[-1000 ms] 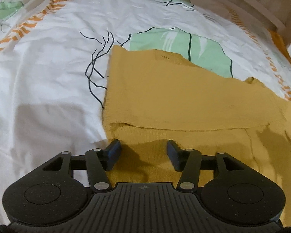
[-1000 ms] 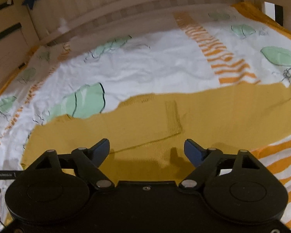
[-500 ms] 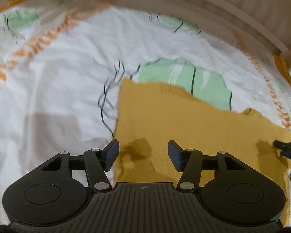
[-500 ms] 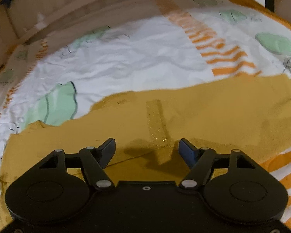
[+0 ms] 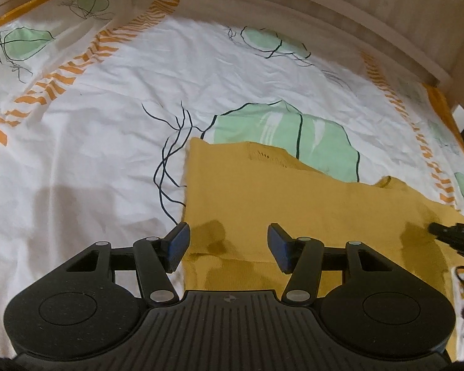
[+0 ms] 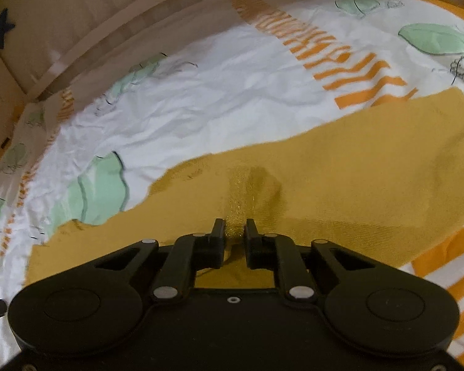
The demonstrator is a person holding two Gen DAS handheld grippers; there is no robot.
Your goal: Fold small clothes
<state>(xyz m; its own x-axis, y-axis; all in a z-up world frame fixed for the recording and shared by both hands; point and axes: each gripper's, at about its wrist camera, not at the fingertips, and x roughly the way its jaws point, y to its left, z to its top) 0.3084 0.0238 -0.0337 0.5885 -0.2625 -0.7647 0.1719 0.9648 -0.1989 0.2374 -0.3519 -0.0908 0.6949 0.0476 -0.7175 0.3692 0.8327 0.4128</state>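
My left gripper hangs with jaws apart over the near left corner of the mustard garment, gripping nothing. The garment's long axis runs rightward across the patterned sheet. My right gripper has just closed, pinching a ribbed strip of the cloth. Nothing blocks the fold; the bed rail stands well beyond.

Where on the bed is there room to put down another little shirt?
Left of the yellow top, the white sheet is bare. Beyond it, up to the bed rail, is bare too. The near right is crowded: top and right gripper.
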